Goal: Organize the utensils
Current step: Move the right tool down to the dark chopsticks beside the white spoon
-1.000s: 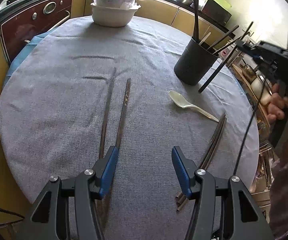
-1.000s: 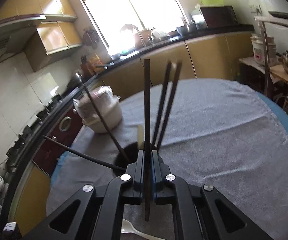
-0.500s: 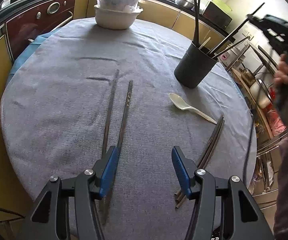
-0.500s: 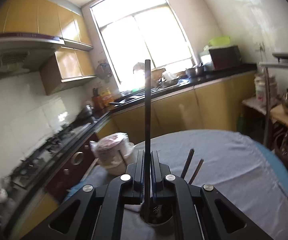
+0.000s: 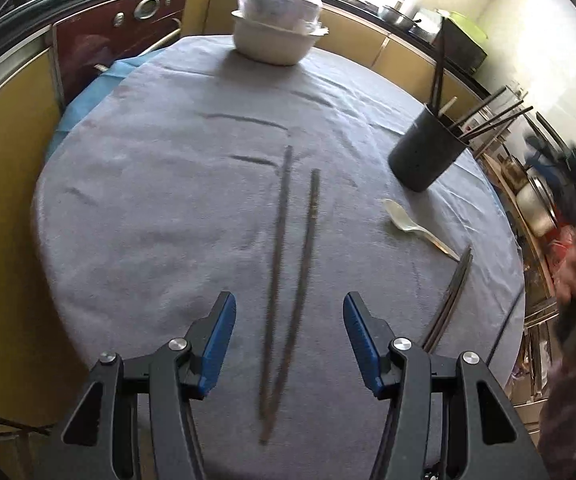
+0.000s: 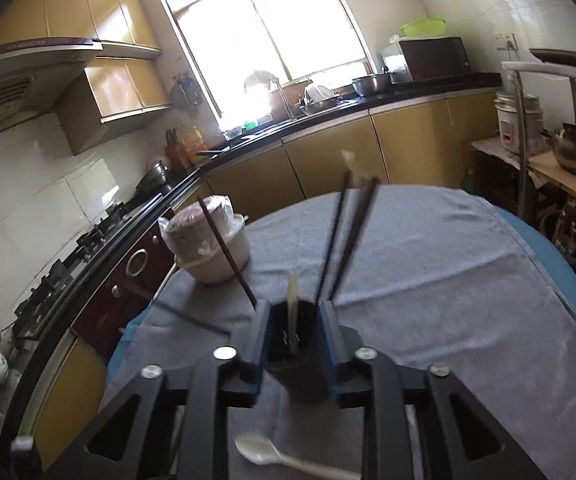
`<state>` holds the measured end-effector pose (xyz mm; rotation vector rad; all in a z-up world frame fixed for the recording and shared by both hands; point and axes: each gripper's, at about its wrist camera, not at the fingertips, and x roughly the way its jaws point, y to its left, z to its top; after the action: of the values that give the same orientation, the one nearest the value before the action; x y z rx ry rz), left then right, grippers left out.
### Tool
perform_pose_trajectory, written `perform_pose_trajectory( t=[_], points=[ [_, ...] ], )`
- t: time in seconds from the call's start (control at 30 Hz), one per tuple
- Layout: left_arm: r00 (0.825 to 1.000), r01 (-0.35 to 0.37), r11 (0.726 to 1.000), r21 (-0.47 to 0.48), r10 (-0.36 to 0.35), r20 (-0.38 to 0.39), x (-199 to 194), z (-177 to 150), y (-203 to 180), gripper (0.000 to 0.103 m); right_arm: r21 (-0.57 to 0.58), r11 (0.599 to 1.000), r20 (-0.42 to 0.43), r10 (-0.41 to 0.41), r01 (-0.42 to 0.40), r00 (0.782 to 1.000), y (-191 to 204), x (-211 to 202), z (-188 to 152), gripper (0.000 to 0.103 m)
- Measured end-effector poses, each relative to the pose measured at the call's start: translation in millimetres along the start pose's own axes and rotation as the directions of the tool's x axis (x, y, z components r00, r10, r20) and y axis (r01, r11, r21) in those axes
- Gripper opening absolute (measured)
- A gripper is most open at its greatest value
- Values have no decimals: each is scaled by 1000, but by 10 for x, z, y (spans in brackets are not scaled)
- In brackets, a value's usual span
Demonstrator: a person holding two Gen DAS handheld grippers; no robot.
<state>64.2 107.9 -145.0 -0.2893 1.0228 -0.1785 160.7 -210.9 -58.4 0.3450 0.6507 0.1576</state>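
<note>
Right gripper [image 6: 293, 330] parted, blue pads standing either side of the dark cylindrical utensil holder [image 6: 301, 364] without pressing it; jaws just been opening, nothing gripped between them, only the holder's mouth and a pale handle [image 6: 292, 300] seen through the gap. Left gripper [image 5: 286, 338] released too, half-wide, hovering low over the near part of the grey-clothed round table [image 5: 148, 208], straddling the near ends of 2 long dark chopsticks [image 5: 291, 276] lying side by side and running away towards the far side. Further right on the cloth, a white plastic spoon [image 5: 411, 226] near the holder [image 5: 427, 156], and nearer than that a bundle of dark chopsticks [image 5: 449, 300] close to the right edge. Far off, a white lidded bowl wrapped in plastic [image 5: 274, 36]. Holder already bristling with several sticks leaning outwards. Risks from here, as a judgement: closing on the 2 flat sticks at once could pinch only 1, or scissor them apart, since they lie slightly splayed and flat against soft cloth; pads could snag and ruck the fabric, dragging the spoon. Pulling the right tool back carelessly could clip the leaning sticks and tip the holder. Bundle near the edge liable to roll off if nudged.
</note>
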Motion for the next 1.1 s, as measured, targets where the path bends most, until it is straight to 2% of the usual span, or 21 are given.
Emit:
perform_pose_trajectory(
  t=[0.07, 0.33, 0.53, 0.73, 1.1],
  points=[
    [1000, -5, 1000, -5, 5, -1, -33, -22, 34, 57, 29, 1000, -19, 5, -5, 1000, -164, -159, -223, 49],
    [1000, 6, 999, 40, -5, -21, -137, -206, -140, 57, 30, 999, -138, -32, 36, 990, -508, -542, -846, 49],
    [1000, 13, 996, 86, -12, -13, -331, -330, -352, 57, 44, 999, -120, -6, 11, 993, -505, -830, -927, 49],
    [1000, -5, 995, 100, 3, 25, -575, -403, -463, 62, -6, 1000, -72, 10, -11, 997, -361, -1131, -947, 49],
    [999, -29, 999, 33, 27, 40, -841, -450, -379, 63, 2, 1000, -55, 2, -2, 998, -442, -1544, -1169, 49]
  ],
)
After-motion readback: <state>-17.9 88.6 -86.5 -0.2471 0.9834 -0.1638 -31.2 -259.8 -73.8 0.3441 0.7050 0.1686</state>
